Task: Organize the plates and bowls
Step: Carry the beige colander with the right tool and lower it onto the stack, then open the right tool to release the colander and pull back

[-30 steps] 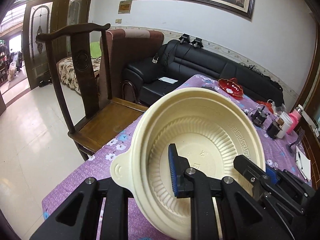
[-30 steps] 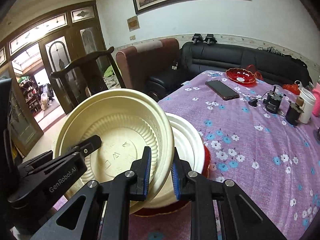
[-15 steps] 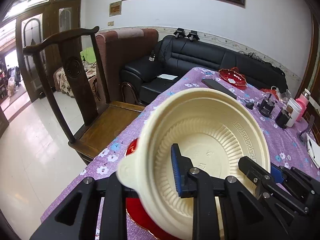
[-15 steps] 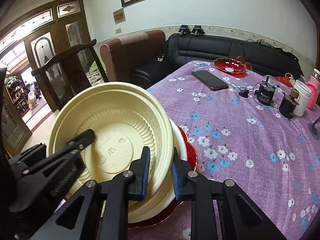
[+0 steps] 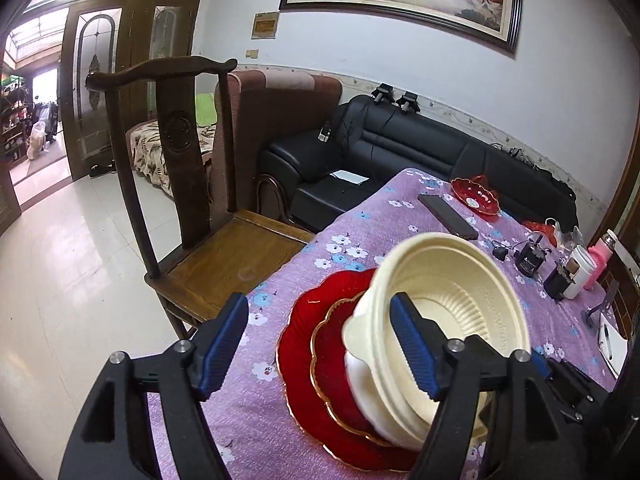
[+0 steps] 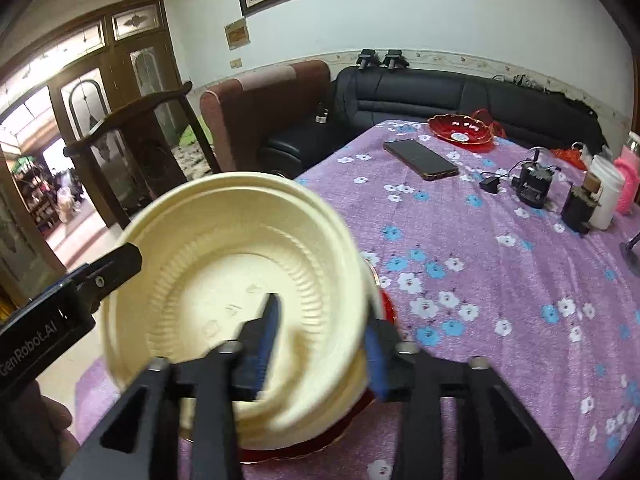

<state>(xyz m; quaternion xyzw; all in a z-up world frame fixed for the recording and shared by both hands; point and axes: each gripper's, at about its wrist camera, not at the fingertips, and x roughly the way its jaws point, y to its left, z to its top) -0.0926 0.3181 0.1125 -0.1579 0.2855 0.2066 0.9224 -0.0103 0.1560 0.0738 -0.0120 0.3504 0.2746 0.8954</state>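
Note:
A cream plastic bowl [image 5: 448, 312] [image 6: 232, 280] rests tilted in a white bowl [image 5: 368, 396], on a small red plate [image 5: 332, 344] stacked on a larger red plate [image 5: 296, 344]. My left gripper [image 5: 316, 348] is open; its right finger is inside the cream bowl, its left finger off to the left, and it holds nothing. My right gripper [image 6: 320, 340] is open too, its jaws straddling the cream bowl's near rim, one finger inside and one outside, not pinching it. The left gripper's body shows in the right wrist view [image 6: 60, 308].
The table has a purple flowered cloth [image 6: 480, 260]. On it farther back lie a phone [image 6: 420, 159], a red dish [image 6: 460, 129], a black device [image 6: 534, 184], cups and a pink bottle [image 6: 628, 184]. A wooden chair [image 5: 192, 208] stands at the table's left edge.
The cream bowl came down onto the white bowl in the stack. Both grippers opened and let go of its rim; the left one drew back.

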